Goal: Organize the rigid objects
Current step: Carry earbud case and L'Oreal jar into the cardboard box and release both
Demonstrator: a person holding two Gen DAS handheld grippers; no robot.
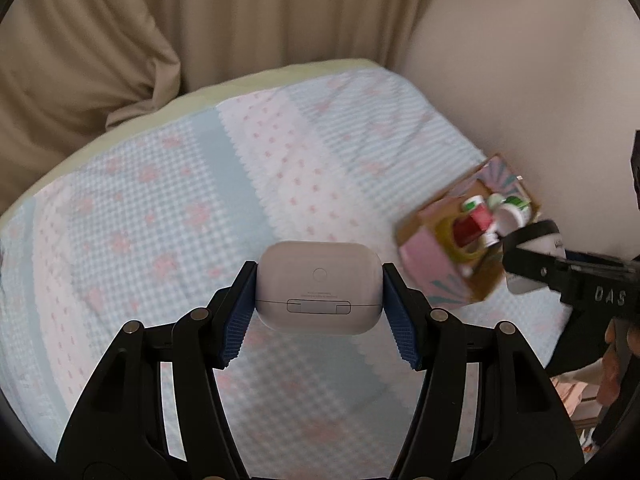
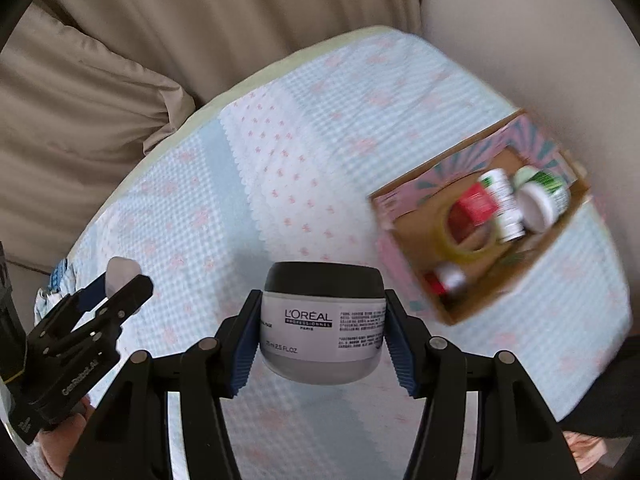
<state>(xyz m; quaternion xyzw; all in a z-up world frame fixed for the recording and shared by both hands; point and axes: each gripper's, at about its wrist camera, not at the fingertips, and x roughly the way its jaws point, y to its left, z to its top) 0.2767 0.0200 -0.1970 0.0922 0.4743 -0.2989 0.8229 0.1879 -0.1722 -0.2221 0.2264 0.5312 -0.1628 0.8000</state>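
The left claw (image 1: 319, 288) is clamped on a white earbud case (image 1: 318, 286), blue pads (image 1: 240, 312) pressing on both short ends, and it's held up in the air above the bed (image 1: 180, 184) rather than resting on it. The right claw (image 2: 322, 322) is doing the same thing with a small cream jar (image 2: 322, 320), white label and dark lid, squeezed tight between its pads and also lifted clear of the bed. So both are closed on something, neither gaping. Moving out from there, the bedspread is a pale blue and white check with little pink flowers, and off to the right near the wall (image 1: 520, 80) sits an open cardboard box (image 2: 400, 204) with pink patterned flaps. Inside the box there's a roll of yellowish tape (image 2: 466, 236), something red (image 2: 474, 202) tucked partly into the roll, a white tube or bottle with small print (image 2: 504, 204), a white jar with a green label (image 2: 542, 200) lying on its side, and a small red and white item (image 2: 446, 278) near the front corner. It's all blurred, so I can't tell labels. Beige curtains (image 2: 180, 40) hang behind the bed. From the right view the left claw shows up at the lower left with the case in its tips.
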